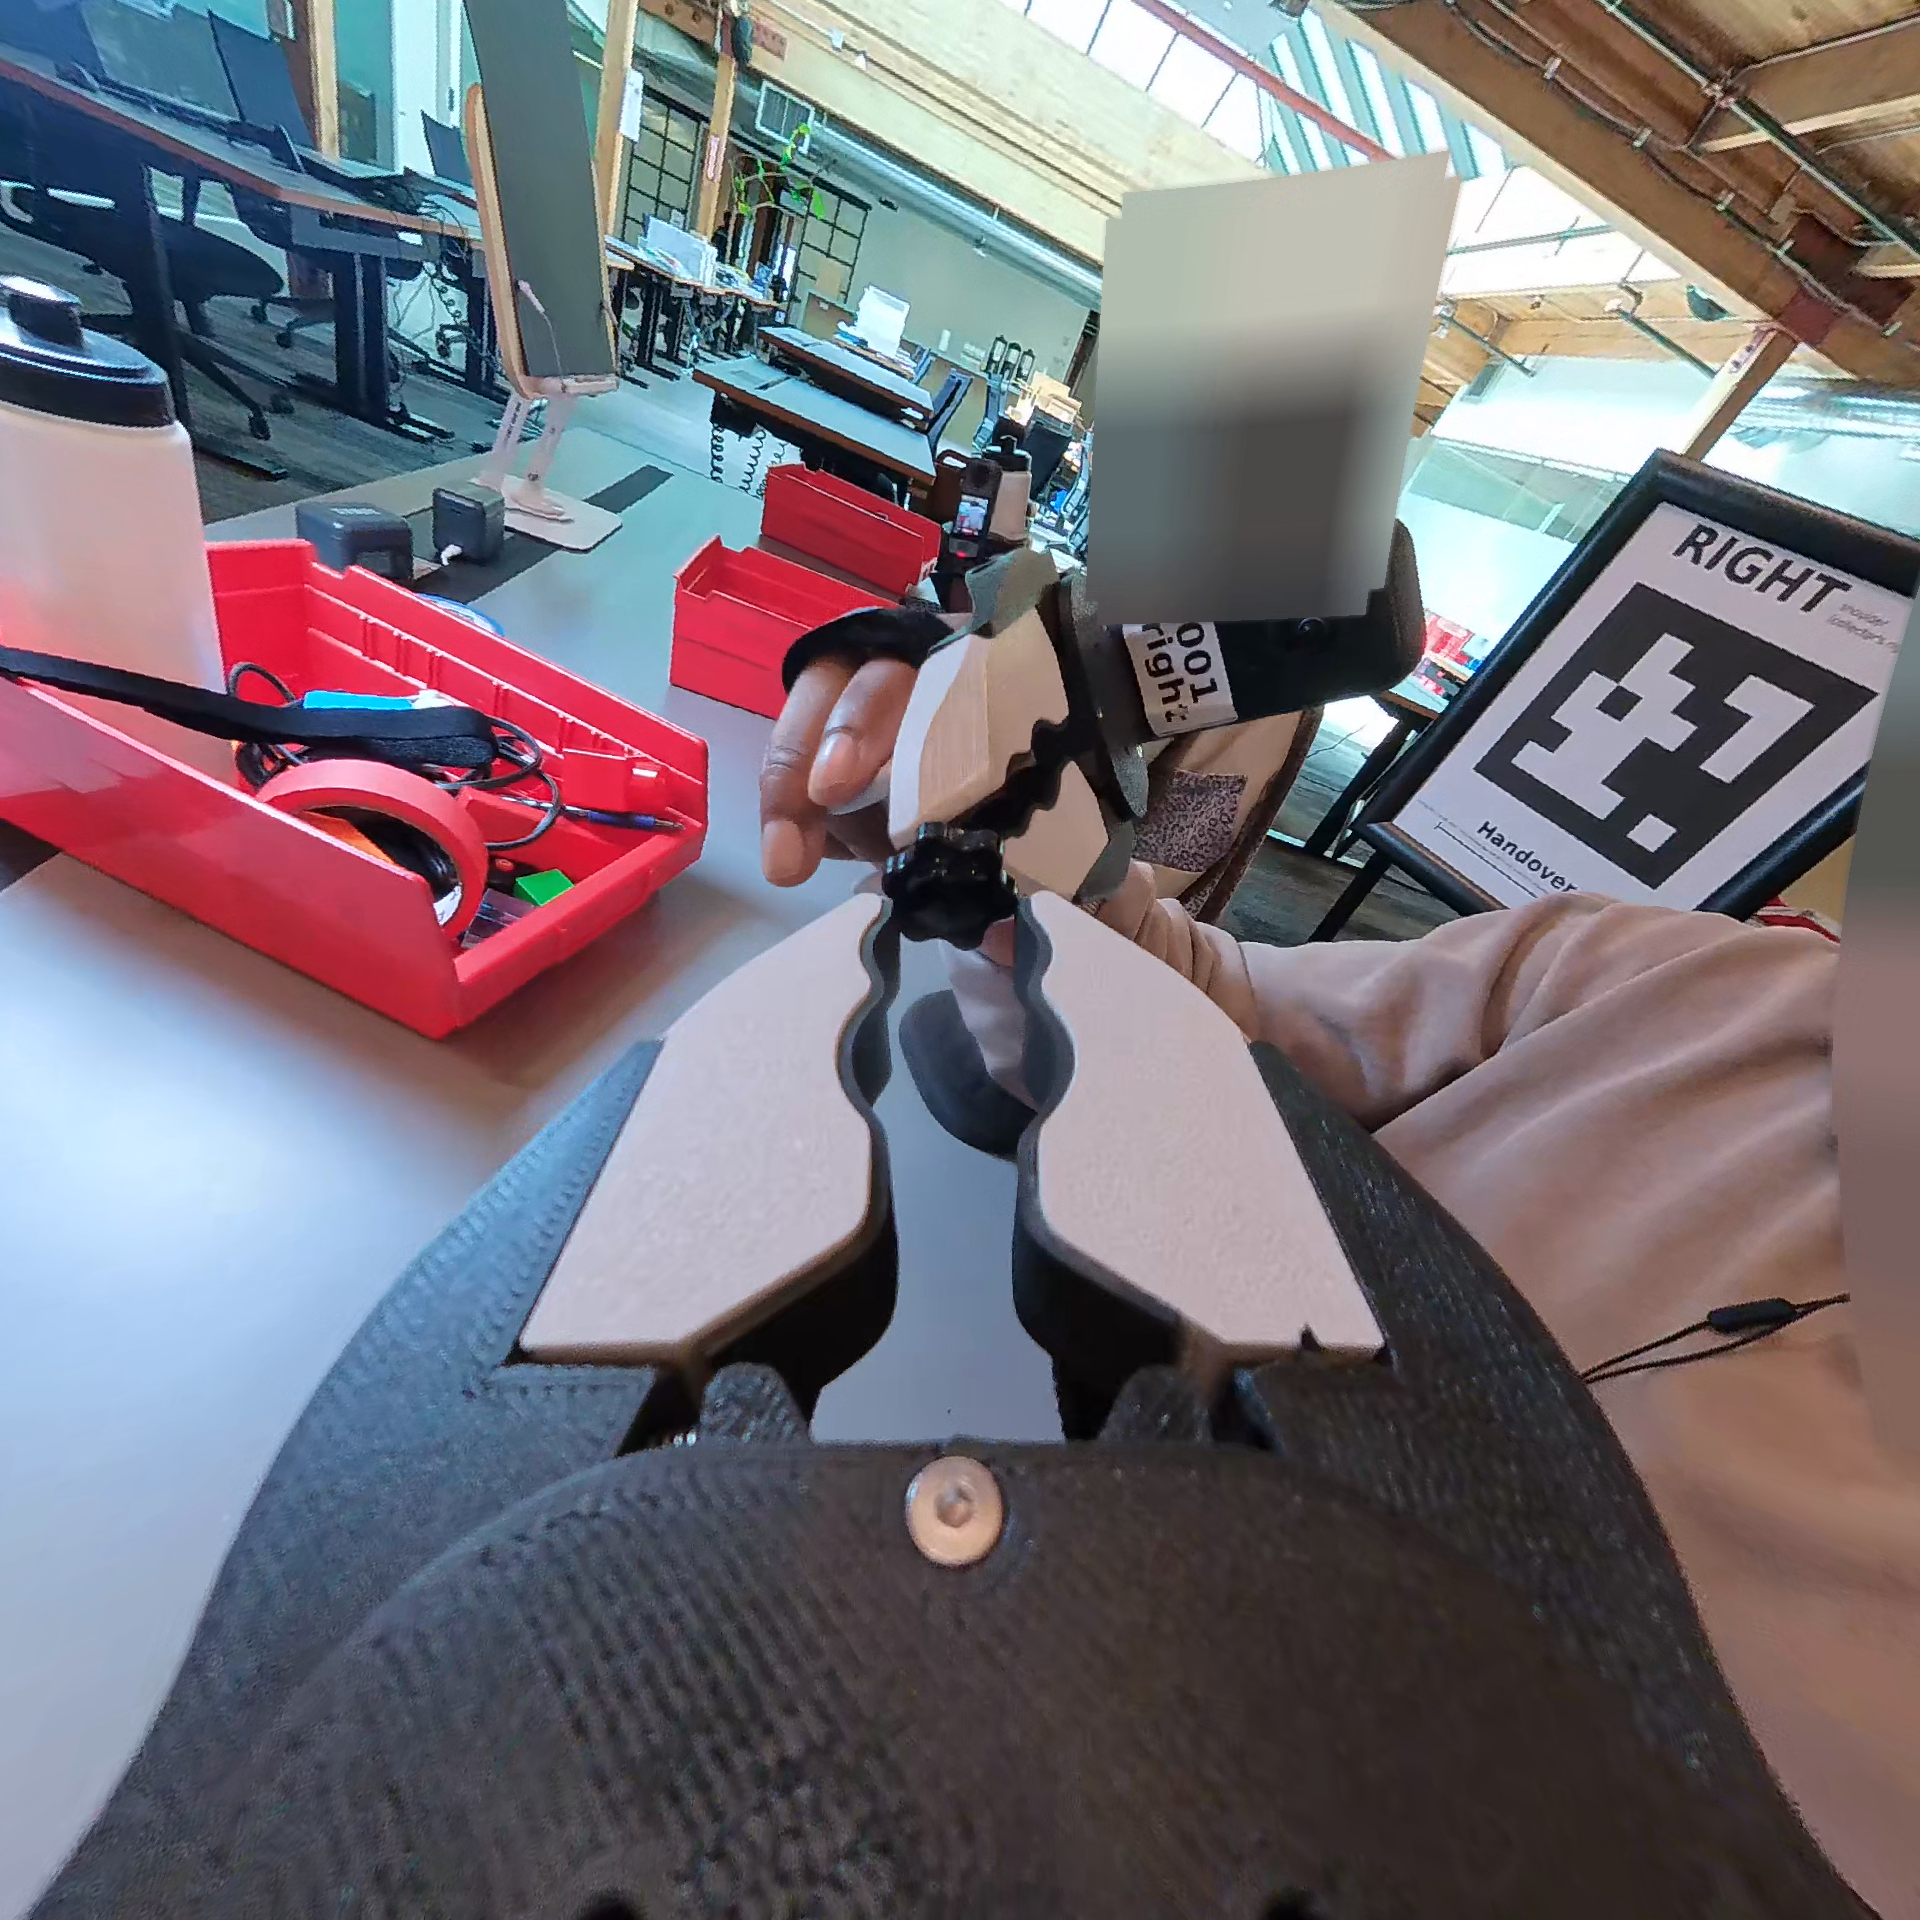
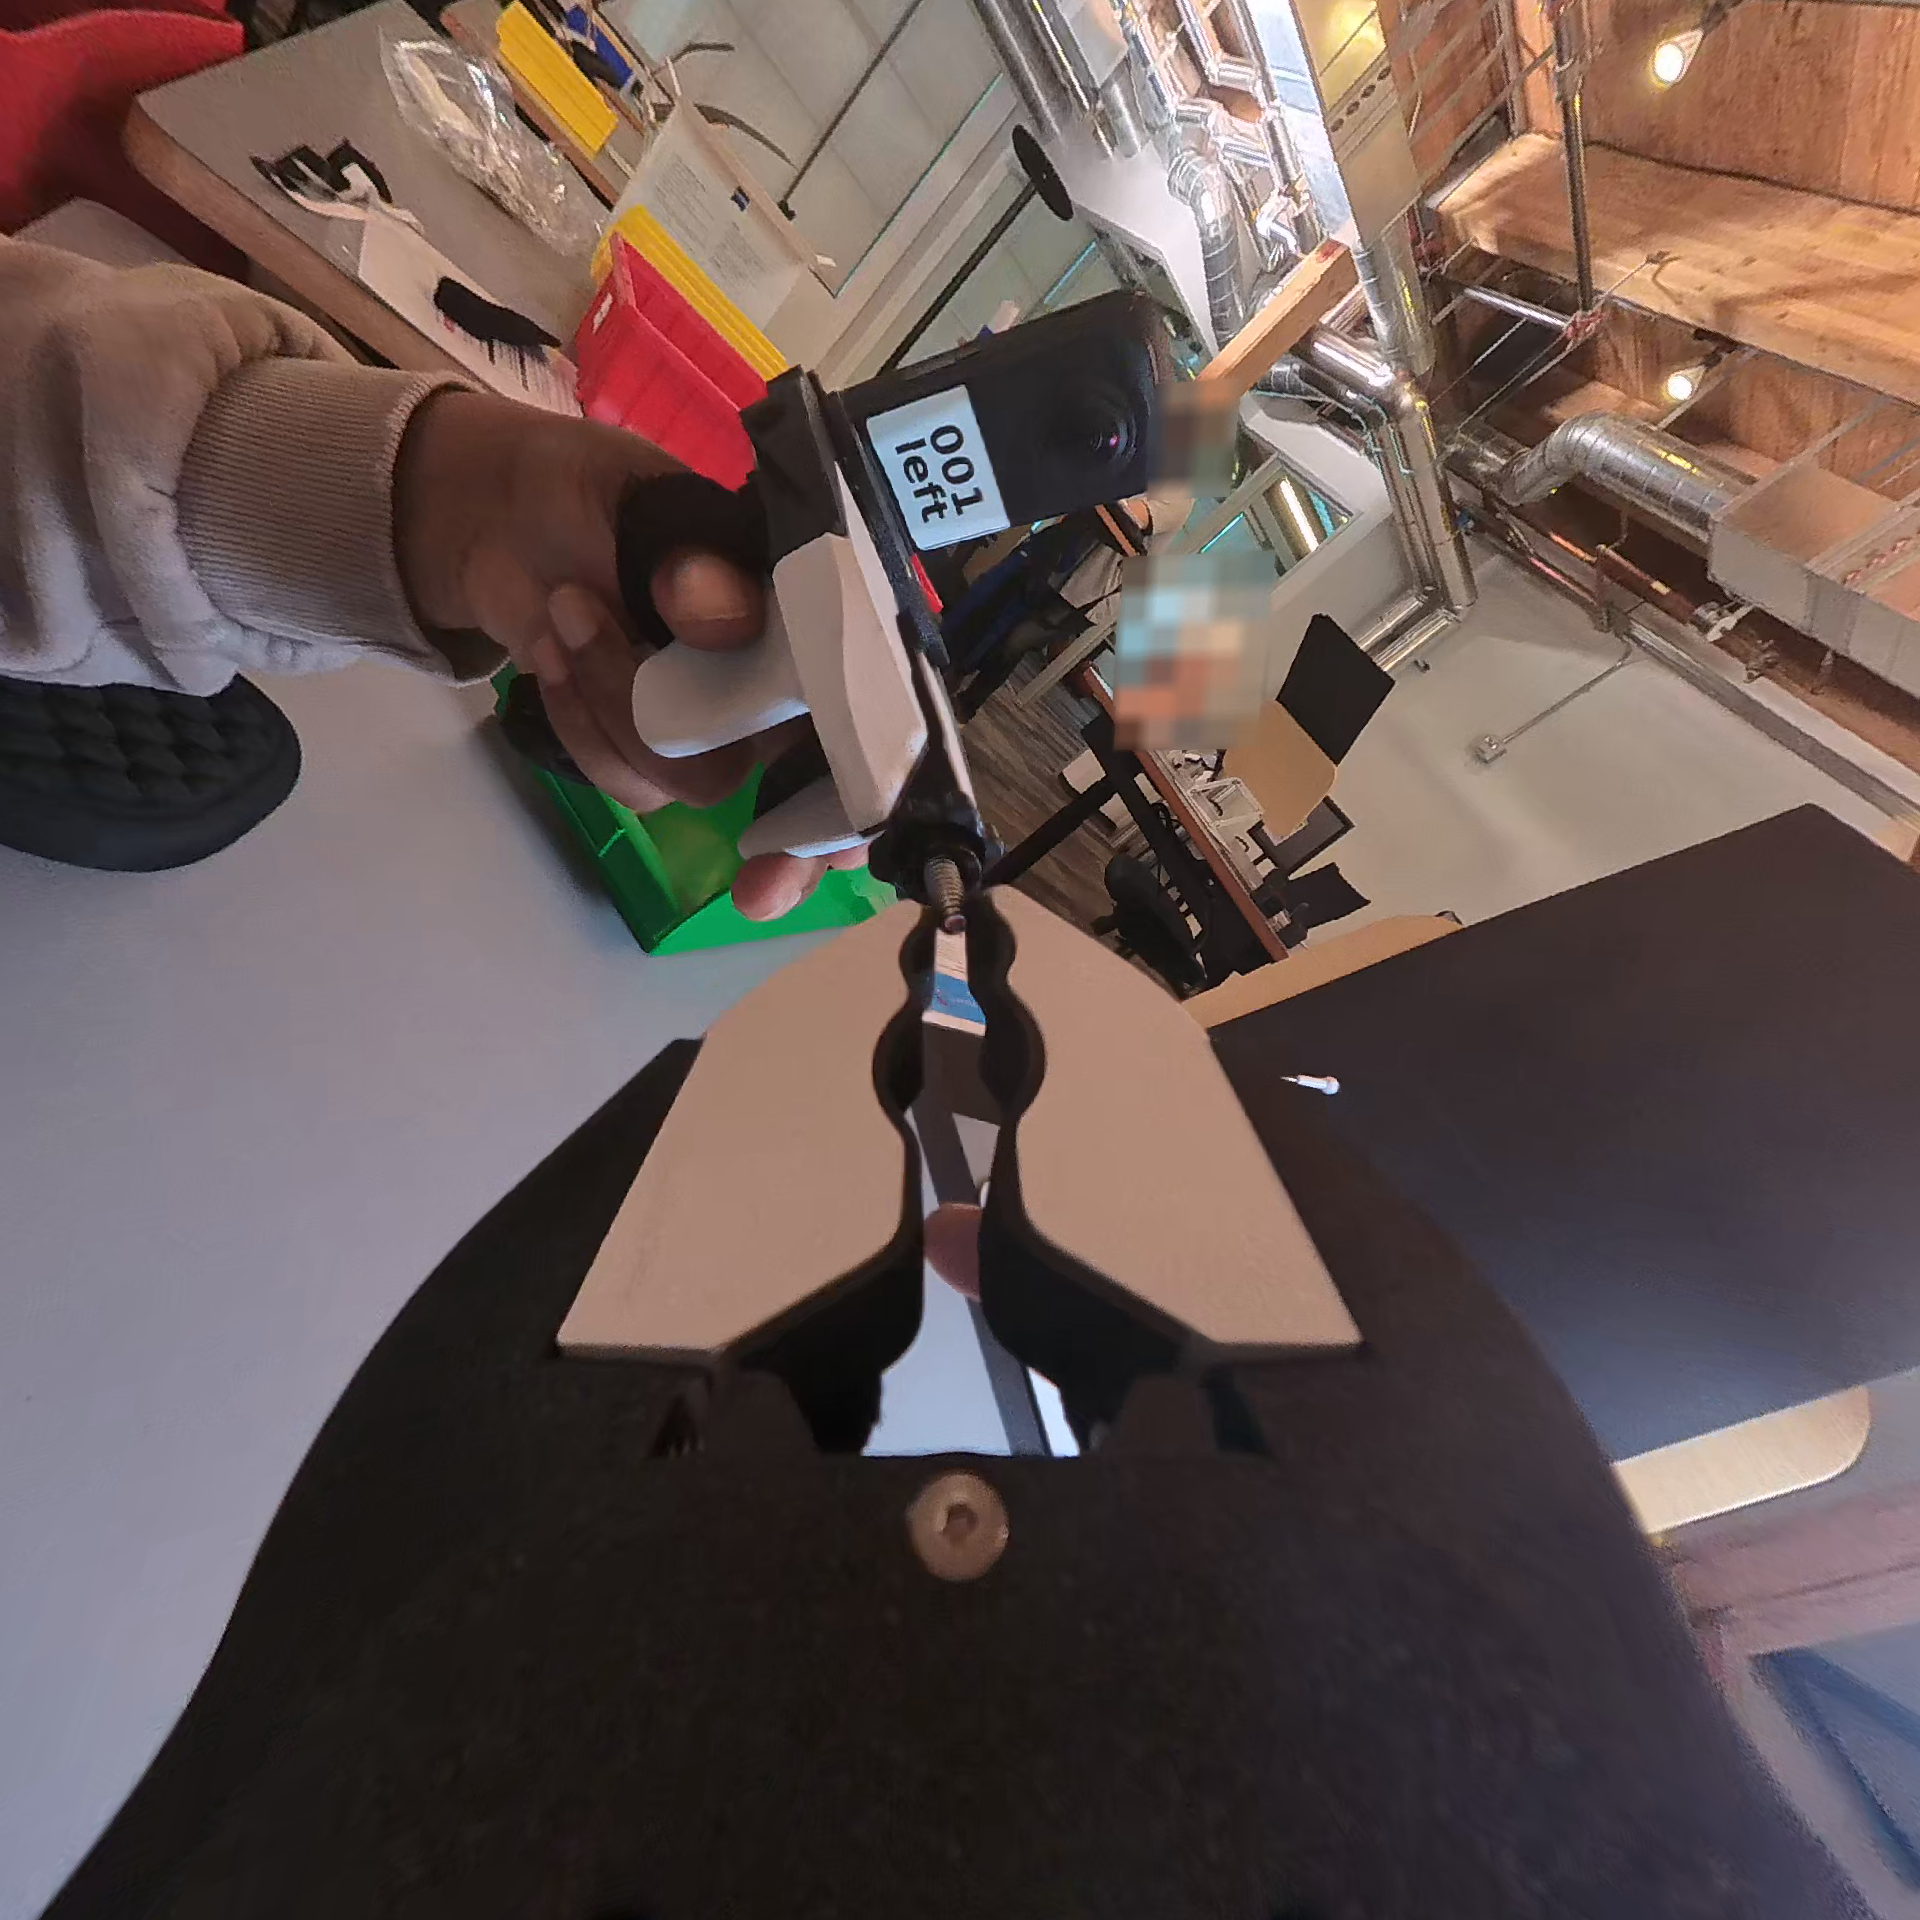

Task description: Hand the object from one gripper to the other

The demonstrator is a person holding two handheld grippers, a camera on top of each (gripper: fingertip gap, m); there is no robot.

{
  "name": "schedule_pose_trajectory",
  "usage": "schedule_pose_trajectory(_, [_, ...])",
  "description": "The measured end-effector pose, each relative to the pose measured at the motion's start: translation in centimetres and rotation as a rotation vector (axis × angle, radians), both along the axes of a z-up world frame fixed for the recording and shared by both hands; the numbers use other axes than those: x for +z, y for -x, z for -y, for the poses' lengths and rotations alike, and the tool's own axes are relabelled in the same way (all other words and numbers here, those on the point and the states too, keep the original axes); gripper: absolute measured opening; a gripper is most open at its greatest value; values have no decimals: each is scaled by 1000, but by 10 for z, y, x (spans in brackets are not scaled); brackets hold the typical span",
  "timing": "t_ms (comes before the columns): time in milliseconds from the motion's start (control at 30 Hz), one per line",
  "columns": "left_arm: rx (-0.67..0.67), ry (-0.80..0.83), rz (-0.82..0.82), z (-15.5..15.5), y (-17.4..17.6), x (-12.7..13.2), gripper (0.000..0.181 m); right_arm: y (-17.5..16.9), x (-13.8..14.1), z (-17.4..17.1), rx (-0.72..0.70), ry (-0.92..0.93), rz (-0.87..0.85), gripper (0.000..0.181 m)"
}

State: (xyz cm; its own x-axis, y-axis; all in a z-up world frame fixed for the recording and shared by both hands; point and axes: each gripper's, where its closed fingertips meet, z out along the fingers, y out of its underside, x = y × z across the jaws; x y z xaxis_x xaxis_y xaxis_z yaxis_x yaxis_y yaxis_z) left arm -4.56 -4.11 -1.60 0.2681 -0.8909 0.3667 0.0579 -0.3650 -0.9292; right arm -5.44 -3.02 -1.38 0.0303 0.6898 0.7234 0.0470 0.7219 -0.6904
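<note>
Open-plan workshop-office: rows of desks upper left, red parts bins on table, exposed ducts and timber ceiling upper right.

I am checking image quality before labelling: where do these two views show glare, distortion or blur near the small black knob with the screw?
Left wrist view: strong wide-angle bending of the table edge, bright skylight glare above, black knob sharp between the left gripper tips. Right wrist view: tilted horizon, lamp glare at the upper right, the screw tip slightly soft at the right gripper; mosaic patches were added afterwards.
</note>
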Motion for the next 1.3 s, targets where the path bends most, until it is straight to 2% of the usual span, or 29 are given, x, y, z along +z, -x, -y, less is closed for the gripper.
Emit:
schedule_pose_trajectory(100, [3,-8,11,1,0,3,21,0,2,2,31,62,3,5])
schedule_pose_trajectory(167, [26,-69,22,0,1,8,20,-1,7,1,63,174,-21,5])
schedule_pose_trajectory(200, [53,-131,27,-1,3,13,19,-3,10,-1,87,260,-34,5])
schedule_pose_trajectory(267, [126,-256,-10,-3,8,20,33,-8,18,-5,136,434,-58,5])
schedule_pose_trajectory(400, [325,-527,-192,-8,15,27,39,-13,28,-10,227,681,-86,5])
schedule_pose_trajectory(567, [500,-808,-329,-8,14,36,31,-4,30,-1,346,916,-86,5])
schedule_pose_trajectory(933, [653,-1101,-536,-5,18,40,7,15,27,11,520,1213,-131,5])
schedule_pose_trajectory(1133, [576,-1087,-537,-2,21,36,5,18,19,20,540,1157,-80,5])
schedule_pose_trajectory(1200, [538,-1074,-517,0,20,35,5,16,17,22,505,1050,-66,6])
schedule_pose_trajectory(1300, [474,-1026,-469,2,25,34,5,10,13,23,417,805,-38,19])
